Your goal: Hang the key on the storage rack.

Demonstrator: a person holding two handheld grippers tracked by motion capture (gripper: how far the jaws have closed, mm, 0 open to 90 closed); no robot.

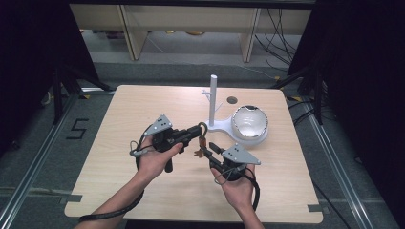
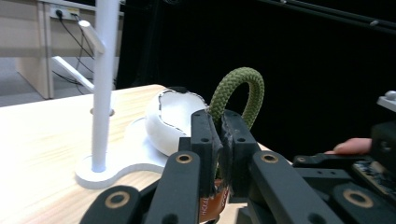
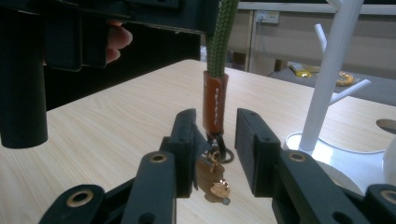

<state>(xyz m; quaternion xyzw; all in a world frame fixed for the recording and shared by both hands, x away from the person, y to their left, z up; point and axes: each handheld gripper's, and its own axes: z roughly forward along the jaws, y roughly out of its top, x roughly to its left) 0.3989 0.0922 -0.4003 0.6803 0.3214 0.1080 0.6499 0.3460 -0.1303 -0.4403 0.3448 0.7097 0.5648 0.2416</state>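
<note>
On the left, I have my left tool clamped tight on the olive rope loop of the keychain, which hangs above the middle of the desk, just in front of the white hook stand. The brown leather sleeve and the brass keys dangle below the rope, off the desk surface as far as I can tell. Moving right, my right tool stands partly open; the metal ring and keys sit between its jaws, one pad near them, but nothing is pinched. To the right of the stand rests the white bowl. My worry: the whole weight now hangs from one grip on a round rope, so it may slip or swing. If I lift toward the stand, the dangling keys could catch a peg or knock the light stand over.
</note>
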